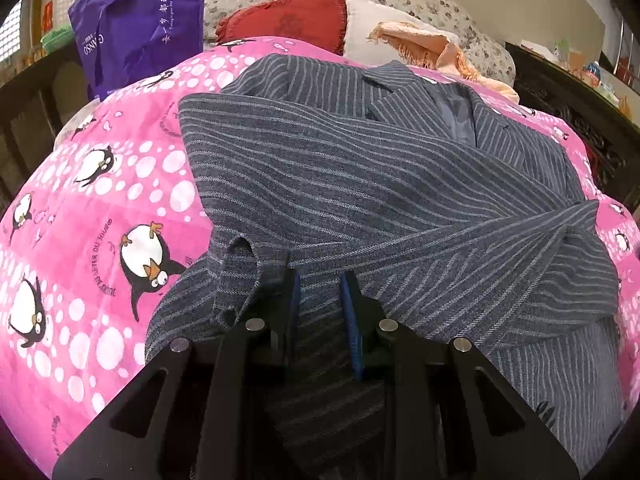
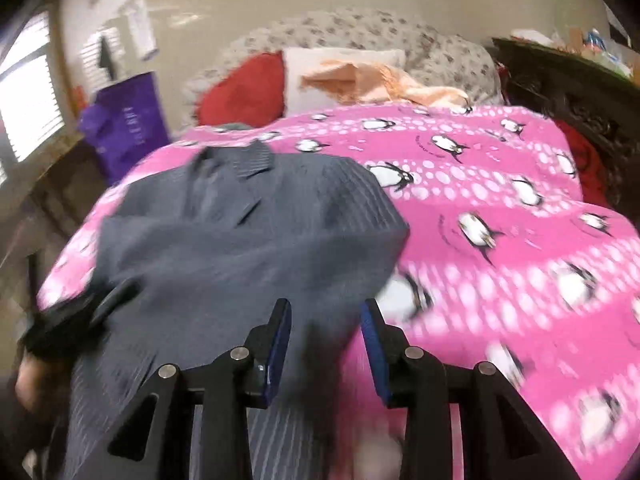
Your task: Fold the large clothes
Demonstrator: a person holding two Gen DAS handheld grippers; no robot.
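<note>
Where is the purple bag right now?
The purple bag sits at the upper left in both wrist views, off the far-left corner of the pink penguin blanket, left of the red cushion.

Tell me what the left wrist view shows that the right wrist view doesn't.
Only the left view: the left gripper pinching a fold of the striped jacket, and a sleeve laid across it. Only the right view: the right gripper, jaws apart over the jacket's edge, and the window. Both: jacket on the pink penguin blanket, red pillow, purple bag.
</note>
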